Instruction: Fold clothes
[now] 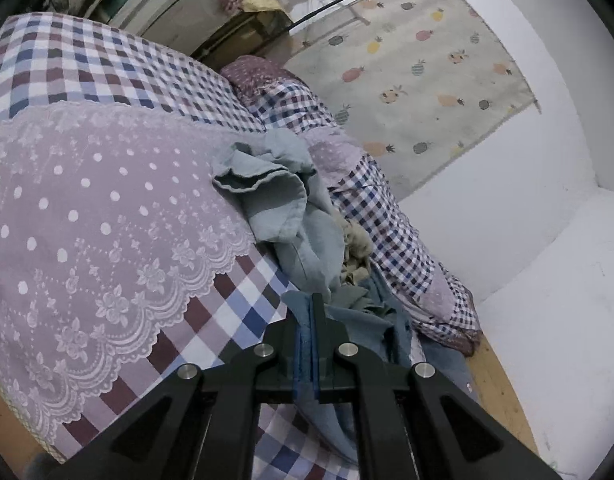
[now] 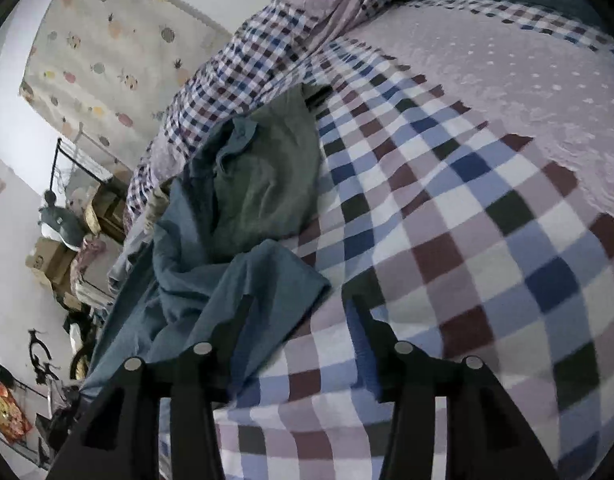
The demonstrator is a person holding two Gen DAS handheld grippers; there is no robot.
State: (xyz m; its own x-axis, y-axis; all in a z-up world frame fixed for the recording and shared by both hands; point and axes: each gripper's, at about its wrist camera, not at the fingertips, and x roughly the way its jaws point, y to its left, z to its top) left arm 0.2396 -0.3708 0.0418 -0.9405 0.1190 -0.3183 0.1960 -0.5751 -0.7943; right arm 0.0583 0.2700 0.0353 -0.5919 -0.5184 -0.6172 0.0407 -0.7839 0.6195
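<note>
A heap of blue-grey clothes (image 1: 283, 208) lies at the edge of a bed with a checked sheet (image 1: 235, 320). My left gripper (image 1: 312, 312) is shut on a fold of the blue garment (image 1: 359, 328), and the cloth bunches up around its tips. In the right wrist view the blue garment (image 2: 227, 292) spreads over the checked sheet (image 2: 447, 248), beside a grey-green garment (image 2: 267, 176). My right gripper (image 2: 303, 312) is open above the sheet. The garment's corner lies against its left finger (image 2: 231, 332), with no cloth pinched between the pads.
A lilac dotted lace panel (image 1: 87, 208) covers much of the bed. A rolled checked quilt (image 1: 307, 108) runs along the bed's far side. Beyond it are a pineapple-print mat (image 1: 419, 80), a pale wall, and boxes and clutter (image 2: 55, 256).
</note>
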